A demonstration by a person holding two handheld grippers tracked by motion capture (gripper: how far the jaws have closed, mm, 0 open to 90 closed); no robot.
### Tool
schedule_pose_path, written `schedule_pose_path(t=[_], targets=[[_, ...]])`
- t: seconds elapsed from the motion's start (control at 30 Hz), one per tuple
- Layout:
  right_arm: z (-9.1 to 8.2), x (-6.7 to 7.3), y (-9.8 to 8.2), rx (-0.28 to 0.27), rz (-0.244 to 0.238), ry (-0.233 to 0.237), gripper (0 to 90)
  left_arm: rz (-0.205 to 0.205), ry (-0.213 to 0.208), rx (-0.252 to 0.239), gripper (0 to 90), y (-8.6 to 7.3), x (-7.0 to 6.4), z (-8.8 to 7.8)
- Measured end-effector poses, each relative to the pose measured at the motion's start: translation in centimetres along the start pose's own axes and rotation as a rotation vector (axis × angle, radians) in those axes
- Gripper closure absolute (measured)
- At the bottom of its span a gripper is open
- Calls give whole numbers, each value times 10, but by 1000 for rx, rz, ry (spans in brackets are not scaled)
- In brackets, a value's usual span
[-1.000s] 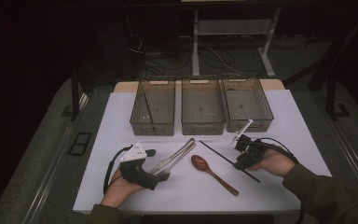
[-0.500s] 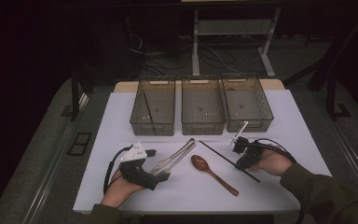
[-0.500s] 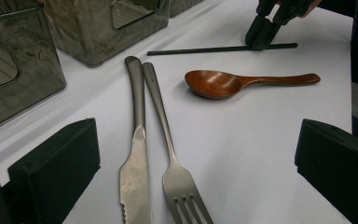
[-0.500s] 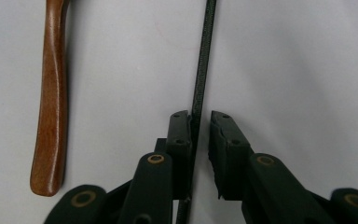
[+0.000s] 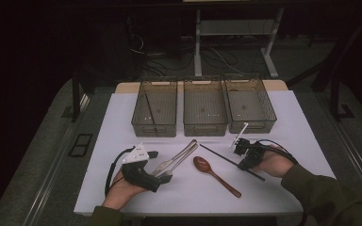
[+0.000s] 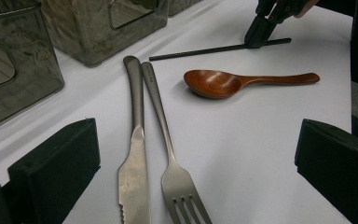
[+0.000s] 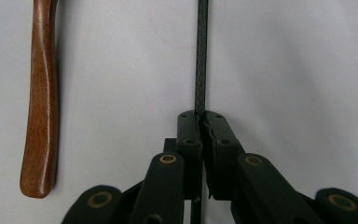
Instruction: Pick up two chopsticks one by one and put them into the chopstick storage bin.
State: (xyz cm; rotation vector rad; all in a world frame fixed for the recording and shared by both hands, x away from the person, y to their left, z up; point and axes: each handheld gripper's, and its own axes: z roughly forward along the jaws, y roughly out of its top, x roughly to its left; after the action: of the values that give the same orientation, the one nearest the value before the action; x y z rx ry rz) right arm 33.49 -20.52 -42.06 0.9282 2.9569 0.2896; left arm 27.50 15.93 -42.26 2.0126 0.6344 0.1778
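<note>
Left gripper's [image 6: 193, 158] own two black jaws are seen standing wide apart at the bottom corners, nothing gripped. Between them a knife [image 6: 133, 163] and fork [image 6: 168, 154] are laid side by side on the white table [image 6: 261, 154], handles touching at the far end. A wooden spoon [image 6: 242, 82] is laid just beyond. Farther off, a thin black stick [image 6: 200, 50] is pinched by the right gripper [image 6: 260, 33]. Clear bins [image 6: 88, 28] are seen at upper left.

Both grippers are matte black; the left gripper [image 5: 166, 178] carries a pale grey three-cornered plate and a looping black cable. The right gripper [image 7: 201, 119] shows brass-ringed pivots. Dark olive sleeves cover the forearms.
</note>
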Motion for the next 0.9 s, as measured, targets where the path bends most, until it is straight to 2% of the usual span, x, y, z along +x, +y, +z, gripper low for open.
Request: schedule_pose_path(t=[0.4, 0.57, 0.9], targets=[[-3, -3, -3, -12, 11, 15, 847, -3, -1, 1, 0, 0, 0, 0], [-10, -7, -8, -51, 19, 25, 847, -6, -1, 0, 0, 0, 1, 1], [-17, -13, -19, -88, 45, 39, 849, -7, -2, 3, 0, -1, 0, 2]])
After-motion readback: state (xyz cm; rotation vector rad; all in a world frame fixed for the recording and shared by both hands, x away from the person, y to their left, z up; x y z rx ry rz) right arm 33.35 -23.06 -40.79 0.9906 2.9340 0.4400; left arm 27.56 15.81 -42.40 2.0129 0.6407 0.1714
